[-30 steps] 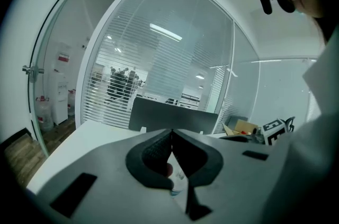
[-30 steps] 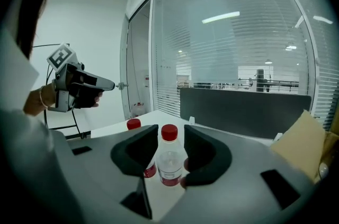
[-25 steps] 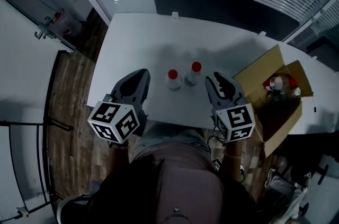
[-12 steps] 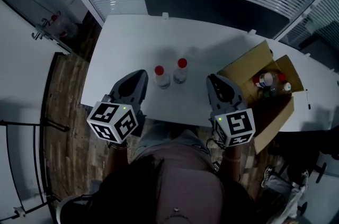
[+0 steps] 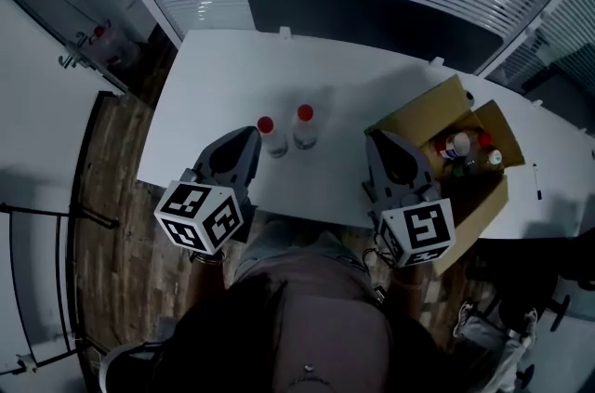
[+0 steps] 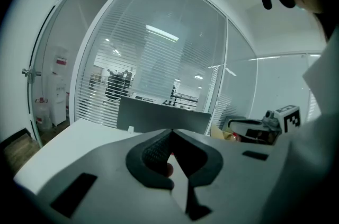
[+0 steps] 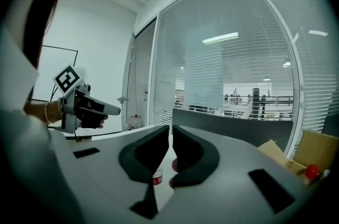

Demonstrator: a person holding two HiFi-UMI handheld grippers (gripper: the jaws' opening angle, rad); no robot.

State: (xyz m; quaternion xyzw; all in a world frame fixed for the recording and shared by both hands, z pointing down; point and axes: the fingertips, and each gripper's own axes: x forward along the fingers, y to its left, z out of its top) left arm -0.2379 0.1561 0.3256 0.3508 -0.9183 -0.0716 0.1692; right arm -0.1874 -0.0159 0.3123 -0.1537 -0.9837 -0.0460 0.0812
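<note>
Left tool (image 5: pixel 247 137): your jaws meet at the tips with nothing between them; it hangs over the near edge of the table (image 5: pixel 372 89), just short of the left bottle (image 5: pixel 271 138)
Right tool (image 5: pixel 379 142): jaws together but for a thin slit, gripping nothing; the cardboard box (image 5: pixel 429 114) is just beside it
Bottles: red-capped, upright, side by side between your tools; the right bottle (image 5: pixel 304 129) touches neither
Step in hand: judged an approach, no grasp made
Next move: a grasp would call for parting the jaws first, then advancing level round a bottle's body
</note>
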